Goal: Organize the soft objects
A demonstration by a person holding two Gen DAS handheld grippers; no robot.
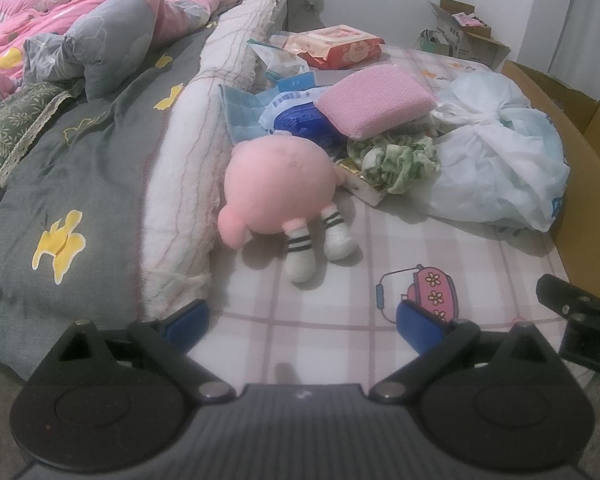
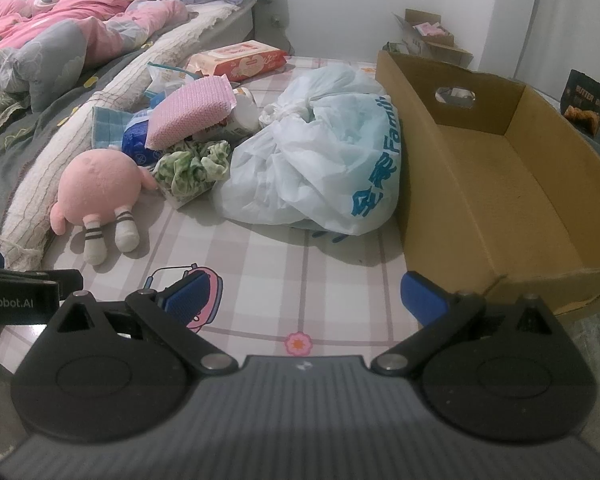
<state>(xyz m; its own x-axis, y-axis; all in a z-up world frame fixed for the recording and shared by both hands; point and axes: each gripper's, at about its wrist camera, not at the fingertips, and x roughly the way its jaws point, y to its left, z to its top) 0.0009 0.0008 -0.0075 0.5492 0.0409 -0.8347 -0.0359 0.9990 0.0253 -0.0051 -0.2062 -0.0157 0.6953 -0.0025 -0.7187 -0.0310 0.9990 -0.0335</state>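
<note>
Lying face-hidden: pink plush toy (image 1: 278,190)

One pink plush toy (image 2: 100,184), one pink pad (image 2: 192,112), one white plastic bag (image 2: 320,160), one cardboard box (image 2: 500,184), one wipes pack (image 2: 240,60).

A white plastic bag (image 2: 312,168) carries blue print reading "Famil" beside Chinese characters. A dark snack packet (image 2: 586,102) behind the cardboard box reads "BUTTER". A black strap (image 2: 18,302) at the left edge shows "enRobot.AI".
</note>
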